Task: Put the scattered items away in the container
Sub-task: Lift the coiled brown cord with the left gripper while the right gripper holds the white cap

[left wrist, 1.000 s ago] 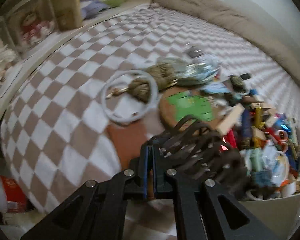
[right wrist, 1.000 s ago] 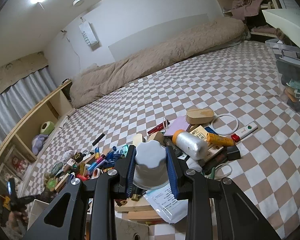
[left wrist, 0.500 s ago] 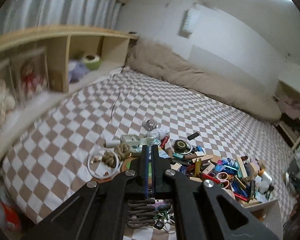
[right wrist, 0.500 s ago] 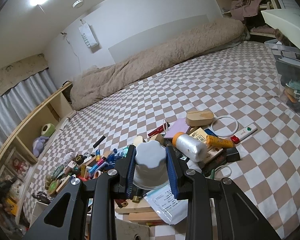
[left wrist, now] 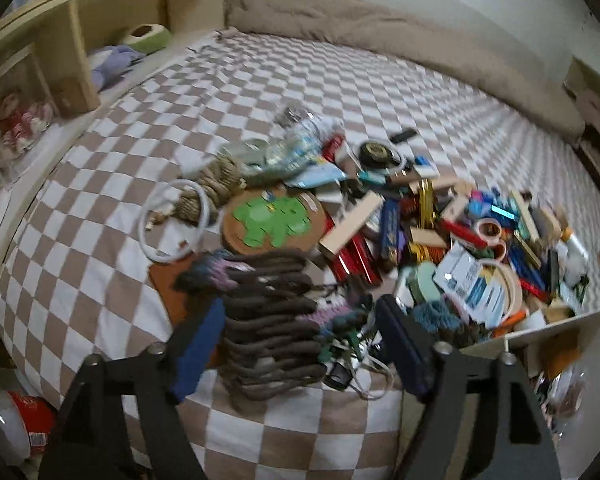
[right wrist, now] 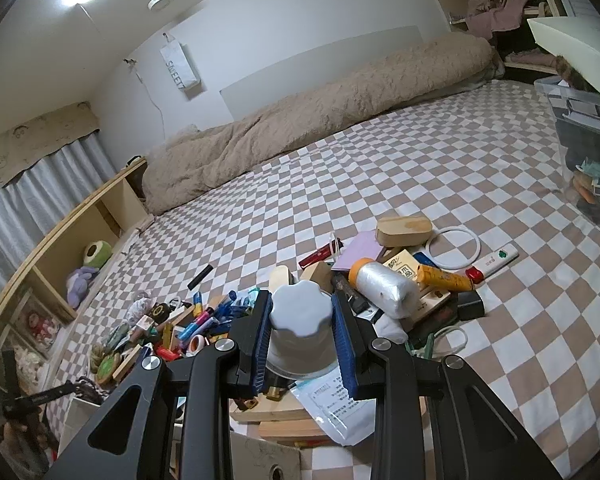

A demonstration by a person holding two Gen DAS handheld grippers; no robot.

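Left tool has dropped back over the bed from its raised look at the room half a second ago, jaws now spread wide around the dark coiled cord, not gripping. Right tool unchanged, clamped on the grey scalloped lid. Clutter pile ahead on checkered bedspread; beige duvet beyond against the wall; container rim right of left tool

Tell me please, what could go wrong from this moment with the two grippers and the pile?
The left gripper is open around the dark coiled bundle, so the bundle may land on the checkered bedcover beside the box, not in it. The right gripper clamps the grey lobed jar above the crowded pile; lowering it might knock items away.
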